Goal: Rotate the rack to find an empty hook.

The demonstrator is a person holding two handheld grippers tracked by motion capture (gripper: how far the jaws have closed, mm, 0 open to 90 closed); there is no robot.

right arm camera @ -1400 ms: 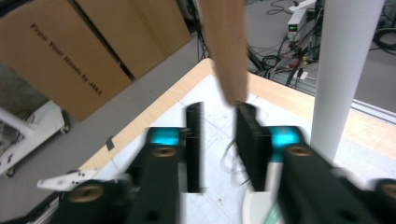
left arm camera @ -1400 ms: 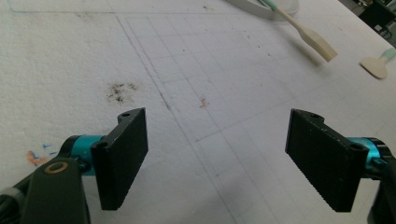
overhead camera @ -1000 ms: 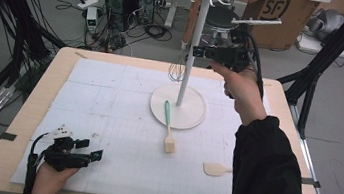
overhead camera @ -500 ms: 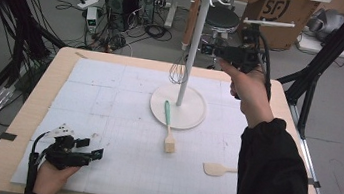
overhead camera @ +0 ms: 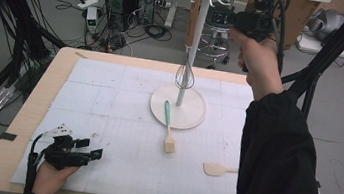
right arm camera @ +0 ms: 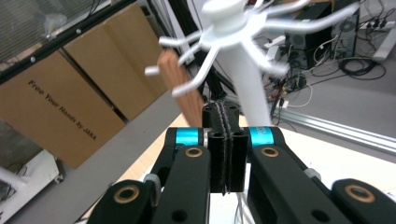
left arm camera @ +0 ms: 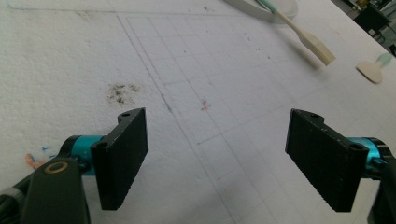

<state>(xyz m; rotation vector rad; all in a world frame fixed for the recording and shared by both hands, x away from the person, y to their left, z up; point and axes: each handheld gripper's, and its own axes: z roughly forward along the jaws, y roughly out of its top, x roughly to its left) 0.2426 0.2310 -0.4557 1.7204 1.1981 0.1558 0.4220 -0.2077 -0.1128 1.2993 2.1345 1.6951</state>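
Note:
A white utensil stand (overhead camera: 192, 49) rises from its round base (overhead camera: 192, 116) at the far middle of the table. A wire whisk (overhead camera: 185, 76) with a wooden handle (right arm camera: 180, 86) hangs from one of the top hooks (right arm camera: 233, 28). My right gripper (overhead camera: 214, 16) is held high beside the hooks, level with the stand's top. Its jaws have just been closing and are now shut with nothing between them (right arm camera: 225, 140). My left gripper (overhead camera: 93, 153) rests at the near left of the table, open and empty (left arm camera: 224, 158).
A brush with a green handle (overhead camera: 168, 127) lies half on the base, head toward me. A pale spatula (overhead camera: 218, 169) lies at the near right. A white gridded mat (overhead camera: 108, 104) covers the table. Cardboard boxes (right arm camera: 60, 98) and cables stand beyond the far edge.
My right hand has risen with its gripper from the stand's mid height to the hooks at its top. The left gripper and the utensils have stayed put.

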